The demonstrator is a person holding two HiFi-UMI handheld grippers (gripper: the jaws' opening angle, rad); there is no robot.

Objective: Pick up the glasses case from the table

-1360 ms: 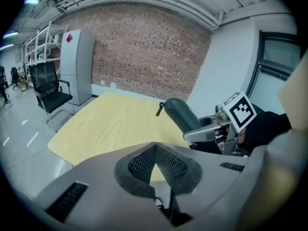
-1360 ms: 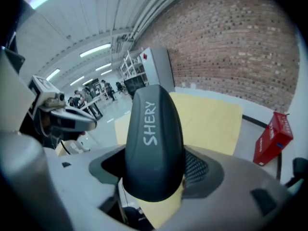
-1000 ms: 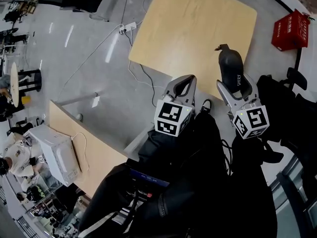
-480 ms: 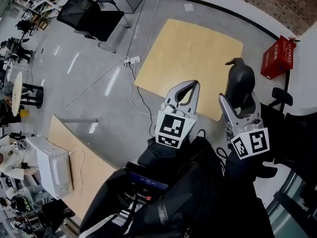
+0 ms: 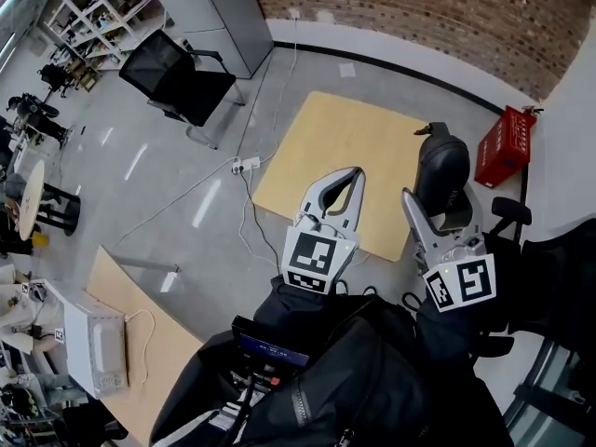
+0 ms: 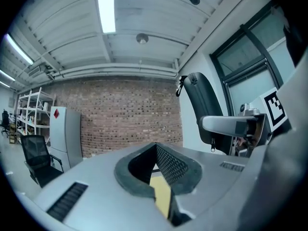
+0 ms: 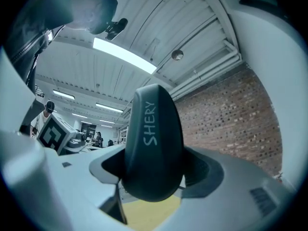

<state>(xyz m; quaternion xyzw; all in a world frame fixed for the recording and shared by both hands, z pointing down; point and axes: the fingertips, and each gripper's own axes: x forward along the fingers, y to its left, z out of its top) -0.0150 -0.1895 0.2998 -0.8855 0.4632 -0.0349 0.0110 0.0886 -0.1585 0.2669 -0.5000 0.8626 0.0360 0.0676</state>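
One glasses case (image 5: 441,170) in right gripper (image 5: 440,214)

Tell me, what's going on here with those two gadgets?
A person is holding a claw in each hand, standing over a light wooden table. The right claw is shut on a dark glasses case and holds it up in the air, off the table. The left claw is shut with nothing in it and hangs beside the other. The pick-up looks done.
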